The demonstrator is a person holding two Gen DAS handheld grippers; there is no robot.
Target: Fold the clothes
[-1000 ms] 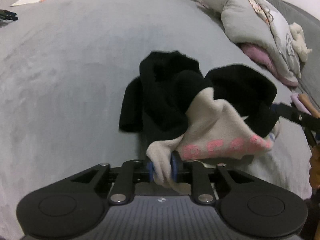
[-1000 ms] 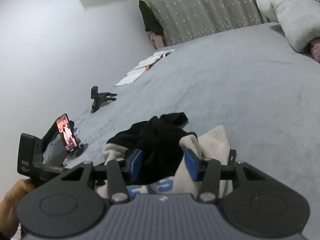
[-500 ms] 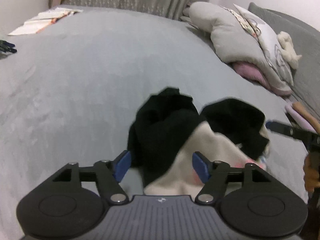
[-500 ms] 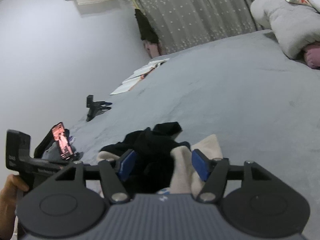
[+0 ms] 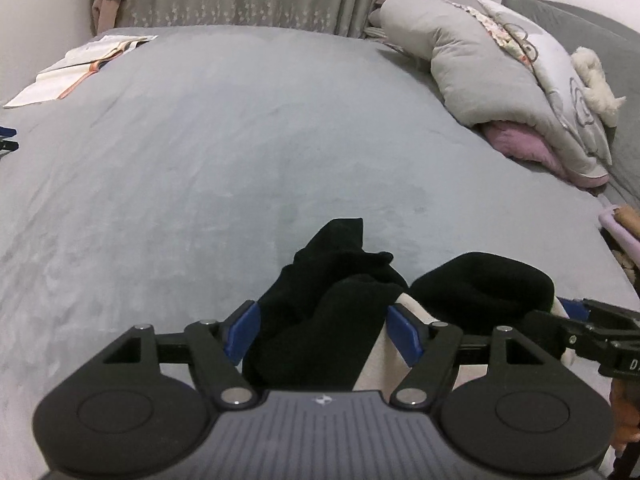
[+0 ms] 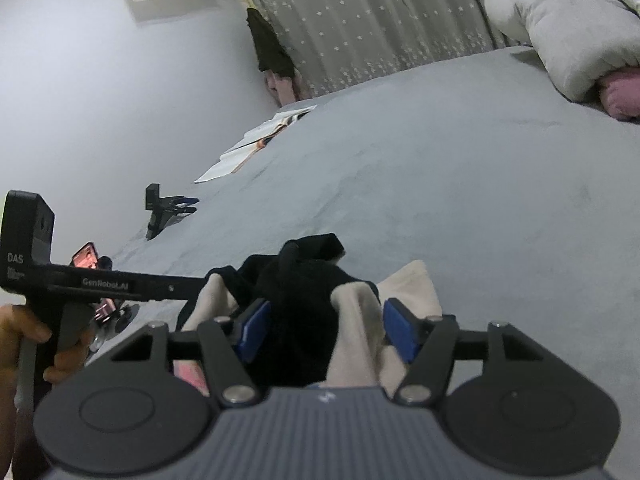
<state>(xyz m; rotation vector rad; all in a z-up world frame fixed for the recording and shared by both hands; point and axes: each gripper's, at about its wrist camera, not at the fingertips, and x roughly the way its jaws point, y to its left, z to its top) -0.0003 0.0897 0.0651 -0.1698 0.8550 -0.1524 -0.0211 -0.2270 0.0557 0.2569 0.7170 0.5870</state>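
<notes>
Lying bunched on the grey bed [image 5: 168,184], the sock heap [image 5: 340,304] of black and cream pieces sits at 6 o'clock in both views, between the spread fingers of the left claw [image 5: 322,332] and the right claw [image 6: 326,330], neither gripping. Its black tip points toward 12 o'clock; no clear long axis shows. A good fold likely needs one piece separated and flattened.
</notes>
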